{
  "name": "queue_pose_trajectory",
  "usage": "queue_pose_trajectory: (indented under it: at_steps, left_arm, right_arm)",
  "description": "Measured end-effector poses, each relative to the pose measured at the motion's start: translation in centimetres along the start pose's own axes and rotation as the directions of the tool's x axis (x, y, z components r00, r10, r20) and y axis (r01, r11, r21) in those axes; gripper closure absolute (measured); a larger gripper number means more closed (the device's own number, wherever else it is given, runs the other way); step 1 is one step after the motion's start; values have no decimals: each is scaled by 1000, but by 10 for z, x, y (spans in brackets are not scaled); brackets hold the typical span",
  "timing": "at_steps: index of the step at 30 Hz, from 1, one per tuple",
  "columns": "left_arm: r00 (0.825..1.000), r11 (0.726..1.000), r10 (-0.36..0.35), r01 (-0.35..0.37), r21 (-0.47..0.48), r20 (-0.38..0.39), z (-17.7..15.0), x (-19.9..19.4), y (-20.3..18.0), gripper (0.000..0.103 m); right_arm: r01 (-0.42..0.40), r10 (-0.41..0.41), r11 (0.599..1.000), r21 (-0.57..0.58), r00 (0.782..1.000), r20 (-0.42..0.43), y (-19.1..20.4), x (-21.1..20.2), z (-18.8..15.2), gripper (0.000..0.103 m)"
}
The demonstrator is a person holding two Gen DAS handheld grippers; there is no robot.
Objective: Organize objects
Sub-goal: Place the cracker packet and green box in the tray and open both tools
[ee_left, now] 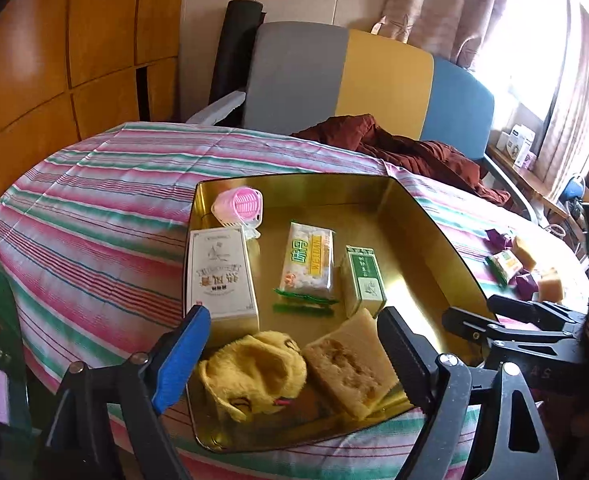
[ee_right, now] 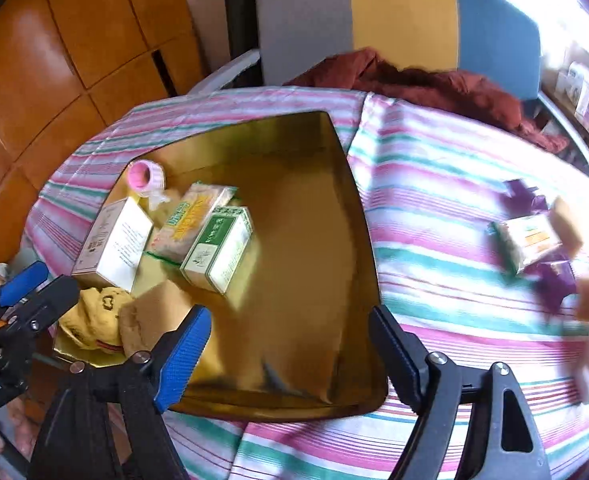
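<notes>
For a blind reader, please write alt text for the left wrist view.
An open left gripper hovers over a gold tray holding a yellow plush toy, a cake slice and small boxes, on a striped tablecloth.

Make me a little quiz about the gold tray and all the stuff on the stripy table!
1. True or false: the pink roller lies inside the gold tray.
2. Which thing sits nearest the left gripper? A) green box B) yellow plush toy C) purple wrappers
3. Fill in: the red-brown cloth lies at the table's far edge, in front of the ____.

Key
1. True.
2. B; the toy lies between its open fingers, untouched.
3. Chair, with a grey, yellow and blue back.
</notes>
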State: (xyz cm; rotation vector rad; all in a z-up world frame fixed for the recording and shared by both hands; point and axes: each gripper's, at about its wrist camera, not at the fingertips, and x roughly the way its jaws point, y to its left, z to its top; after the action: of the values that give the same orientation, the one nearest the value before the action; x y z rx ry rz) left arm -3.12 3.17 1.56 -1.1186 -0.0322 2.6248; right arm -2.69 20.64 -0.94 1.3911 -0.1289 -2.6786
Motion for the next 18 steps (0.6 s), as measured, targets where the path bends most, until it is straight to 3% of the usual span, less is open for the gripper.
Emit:
queue_pose_trajectory:
  at_steps: [2, 7, 18]
  left_arm:
    - [1000, 1000, 8, -8, 9, -1, -2, -1, -4, 17]
    - [1000, 999, 23, -23, 24, 8, -7, -4, -11, 14]
    - [1000, 995, 17, -20, 99, 25, -14, -8, -28, 13]
  right_arm:
    - [57, -56, 998, -21, 998, 42, 3, -7, -2, 19]
    - [108, -102, 993, -38, 988, 119, 1, -26, -5, 18]
    - [179, -175, 984, -20, 976, 132, -11, -32, -17, 18]
